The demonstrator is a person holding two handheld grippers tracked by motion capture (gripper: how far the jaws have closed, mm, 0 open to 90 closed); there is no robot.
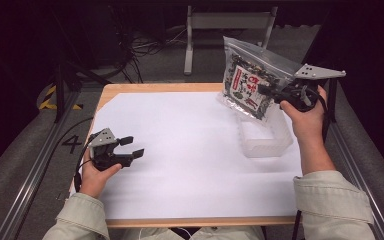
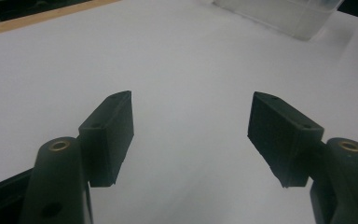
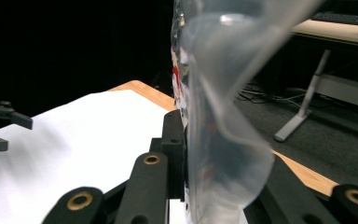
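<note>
Now my right gripper pinches the clear plastic zip bag of printed packets; my left gripper stands spread. The slick film could slip free over the translucent plastic tray.

On the desk, a sheet of paper covers nearly the whole top. The left tool sits low over the paper's left part, jaws apart with nothing between them. Well to its right and farther back, the right tool holds a plastic bag clamped in the air. Directly below the bag, just in front of that tool, a plastic tray rests on the paper.
</note>
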